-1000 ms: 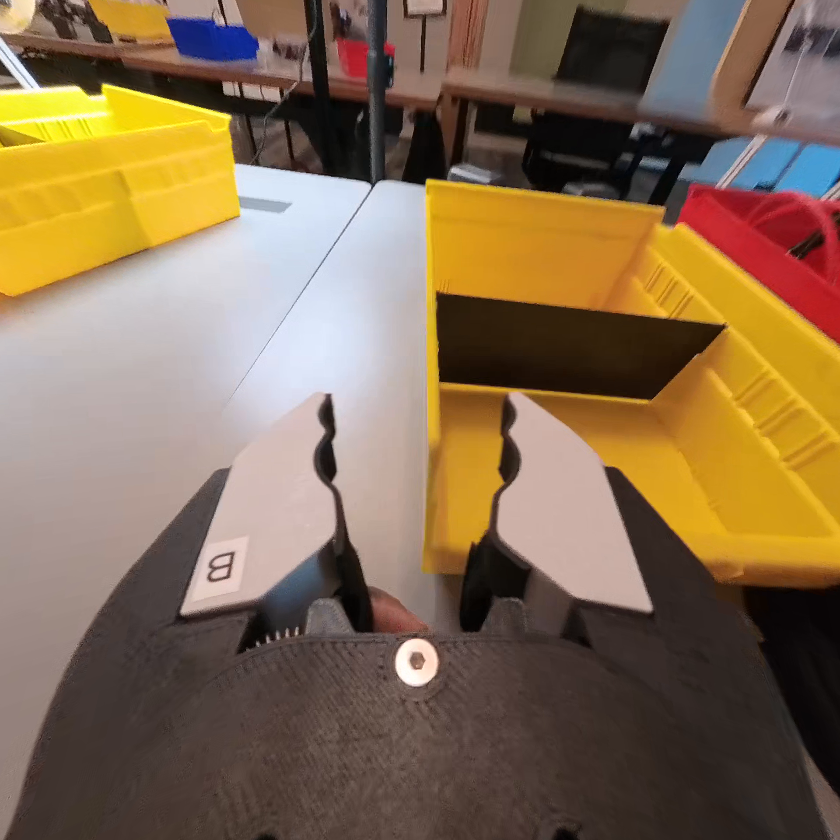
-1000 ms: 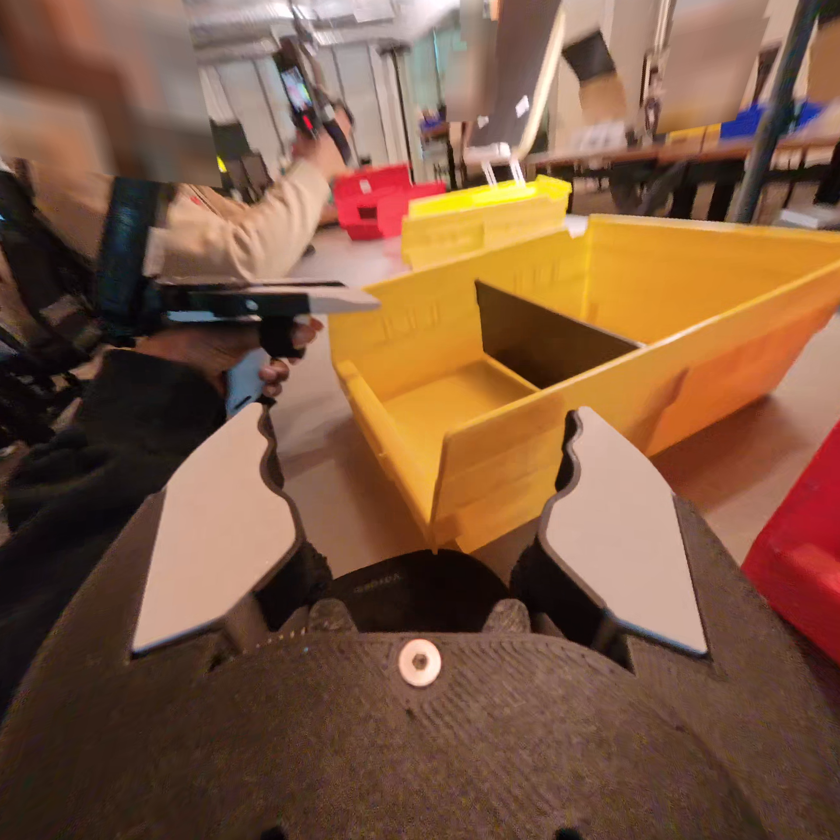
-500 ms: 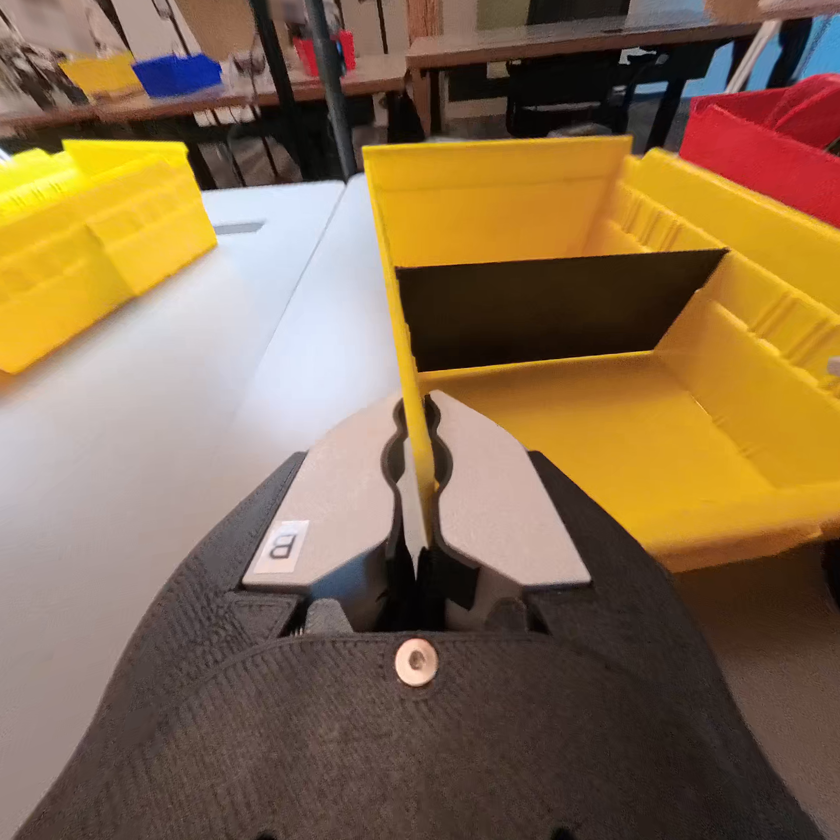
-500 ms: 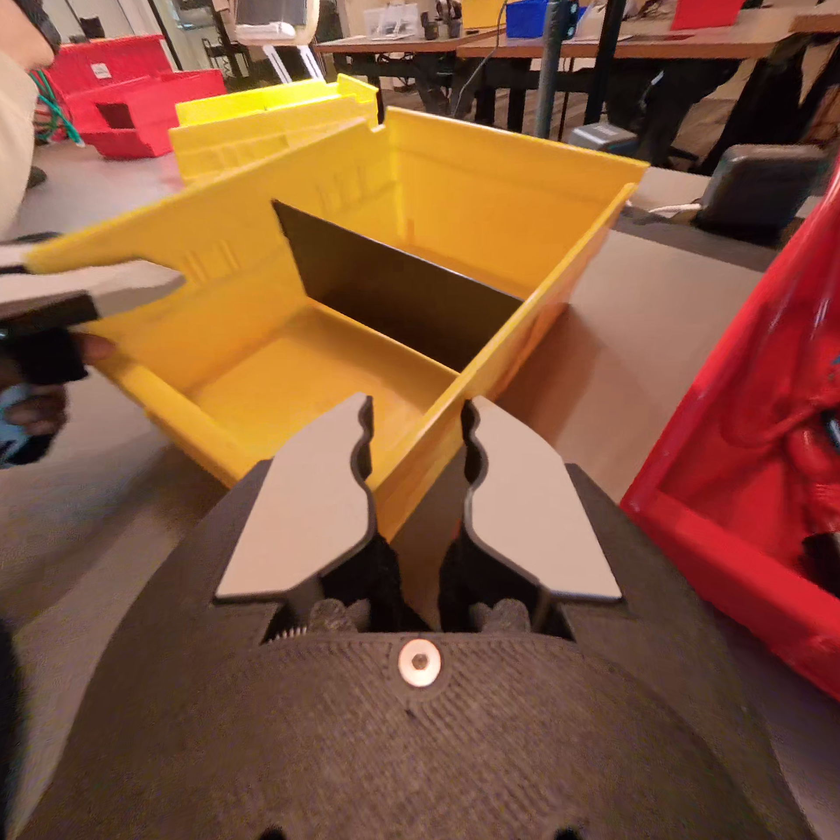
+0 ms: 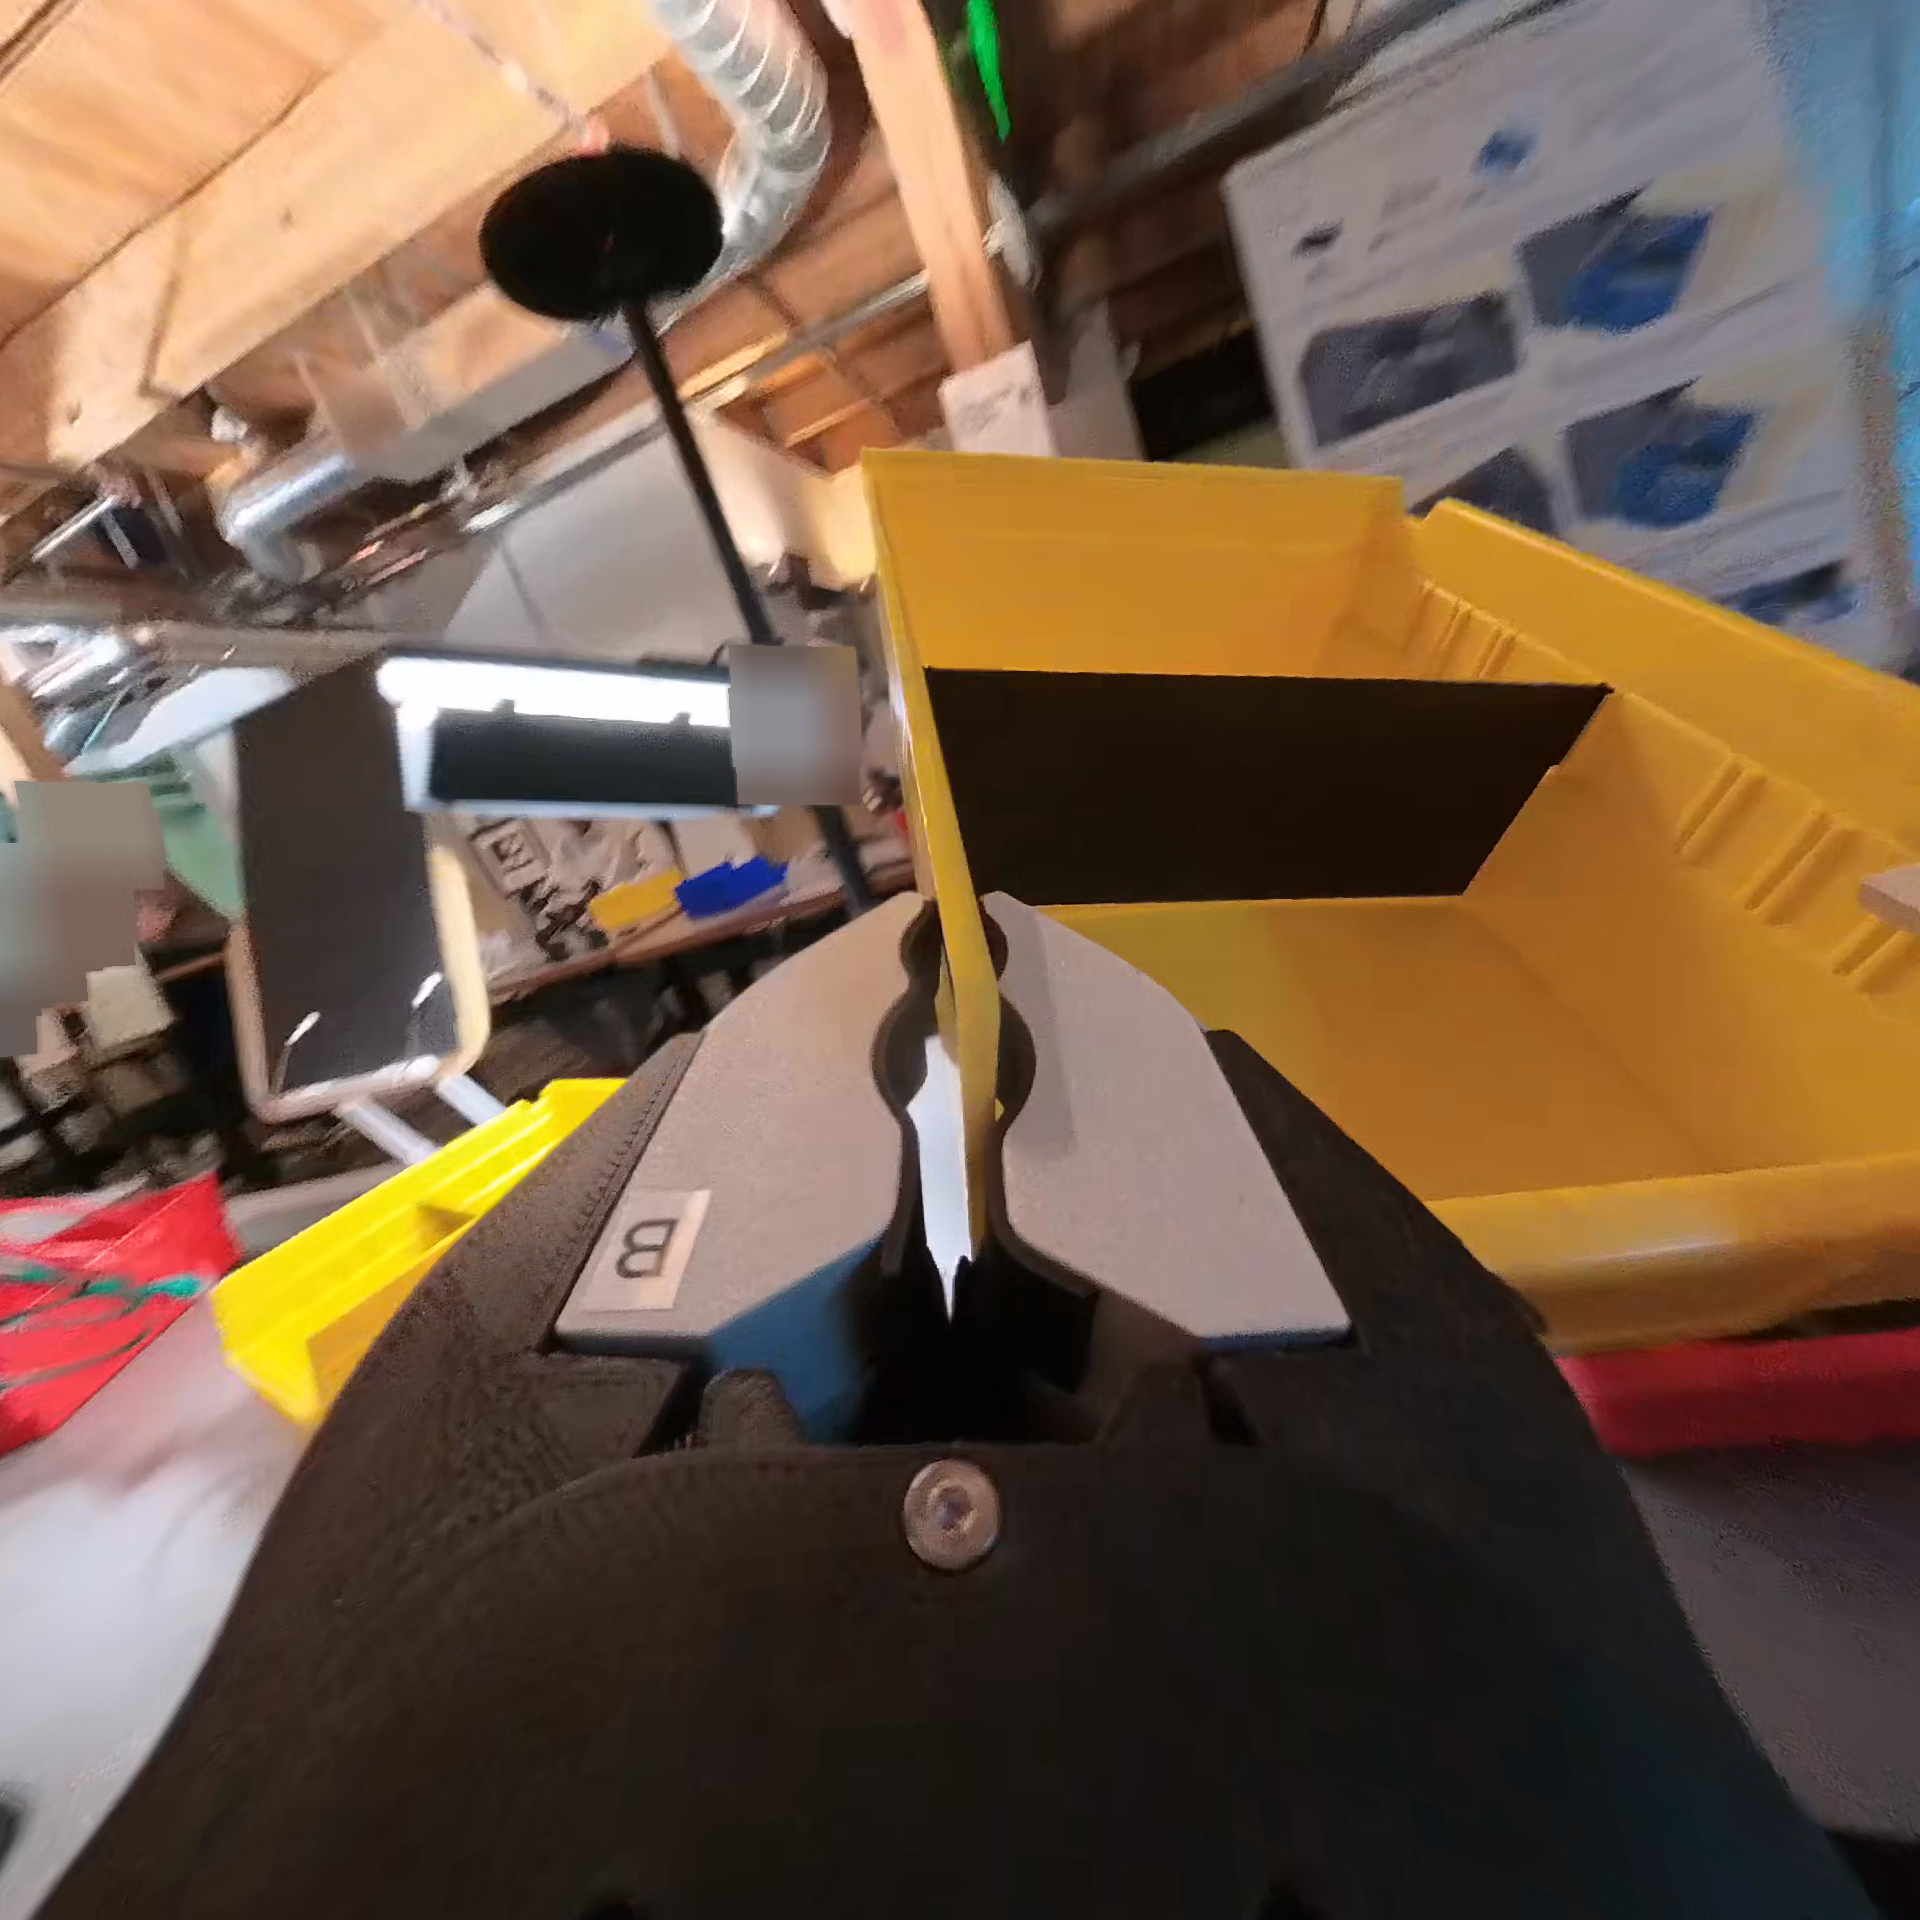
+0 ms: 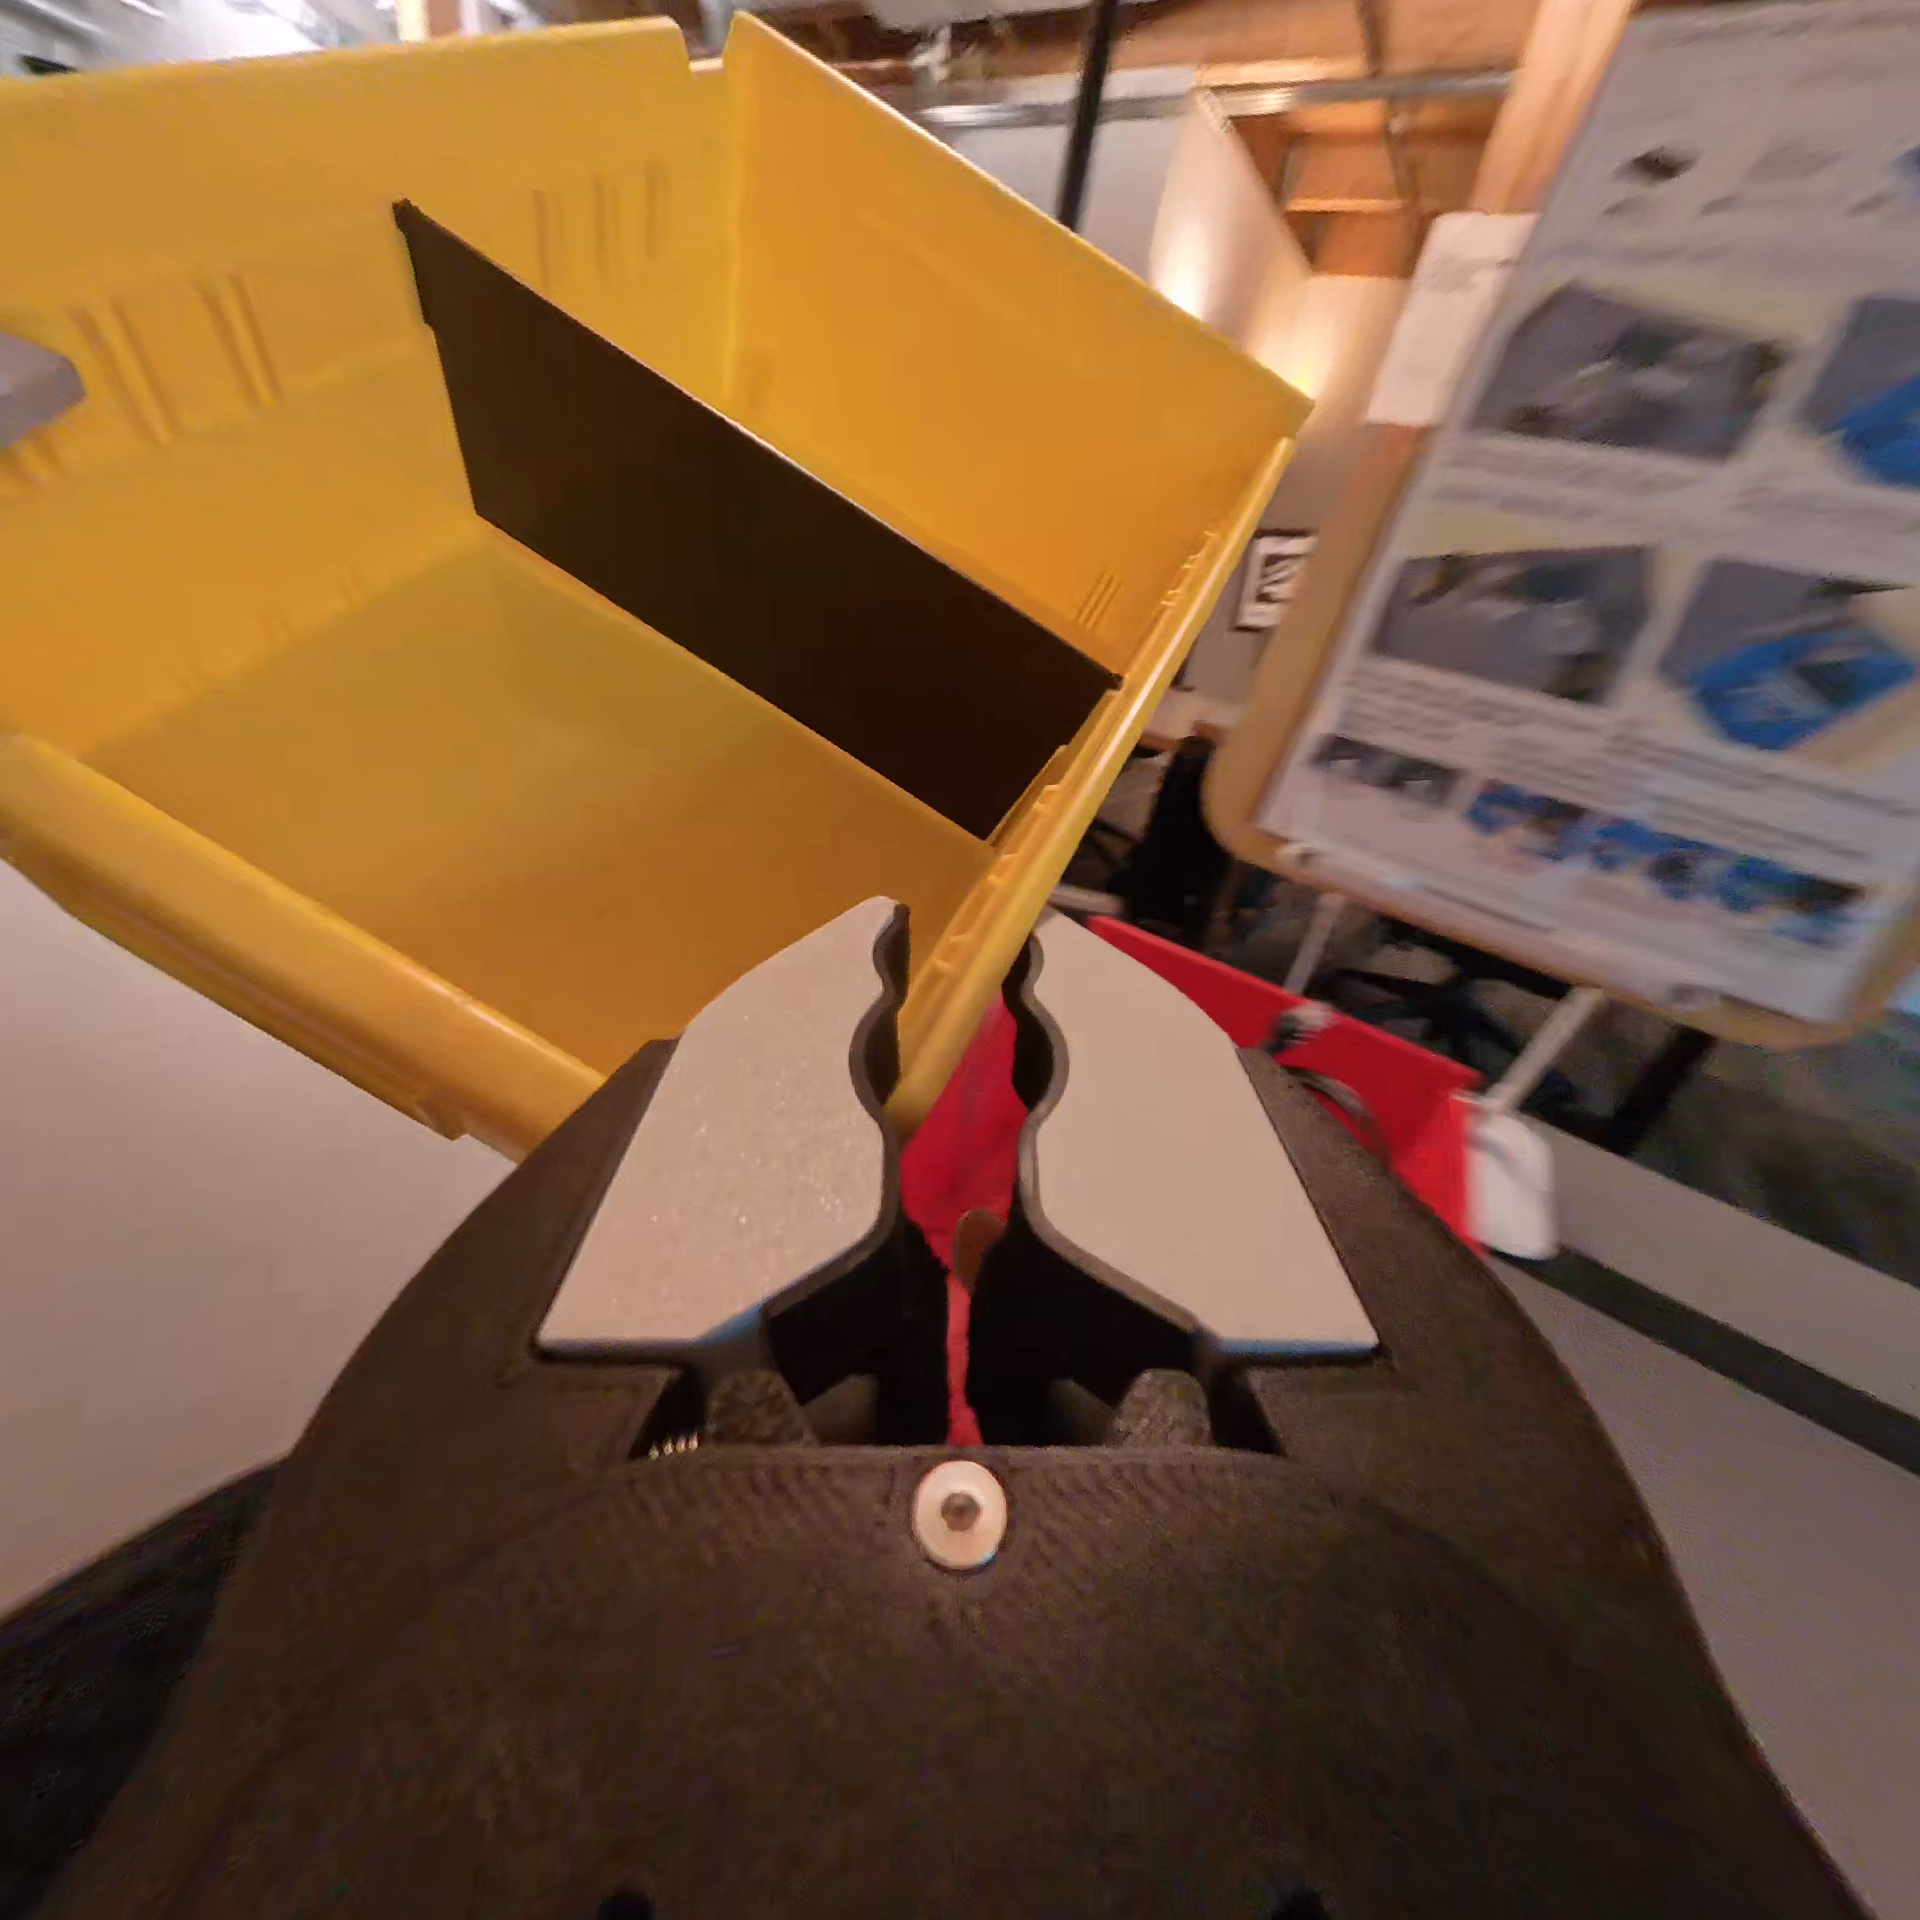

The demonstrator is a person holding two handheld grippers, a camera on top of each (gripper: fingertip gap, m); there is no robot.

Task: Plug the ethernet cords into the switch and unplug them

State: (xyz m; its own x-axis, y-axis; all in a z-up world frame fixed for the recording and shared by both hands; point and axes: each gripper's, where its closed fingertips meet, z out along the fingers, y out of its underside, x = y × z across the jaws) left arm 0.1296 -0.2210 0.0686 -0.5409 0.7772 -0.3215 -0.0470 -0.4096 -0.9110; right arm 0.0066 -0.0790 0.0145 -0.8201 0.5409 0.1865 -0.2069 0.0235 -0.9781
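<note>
A yellow bin (image 5: 1299, 1039) with a black divider (image 5: 1195, 790) is held up off the table between both grippers, and nothing shows inside it. My left gripper (image 5: 961, 925) is shut on the bin's left side wall, both pads against it. My right gripper (image 6: 966, 935) is shut on the bin's right side wall (image 6: 1039, 883). The bin (image 6: 468, 779) looks tilted in the right wrist view. One finger (image 6: 31, 384) of the left gripper shows at the far wall there. No ethernet cord or switch is in view.
A red bin (image 6: 1299, 1049) lies just beyond and under the right gripper. Another yellow bin (image 5: 395, 1216) and a red bin (image 5: 94, 1288) with green strands sit at the left. A poster board (image 6: 1662, 520) stands on the right. The grey table (image 6: 156, 1195) is below.
Both grippers went from open to shut on the yellow bin's opposite side walls. The bin has since risen off the table, and both views have swung upward.
</note>
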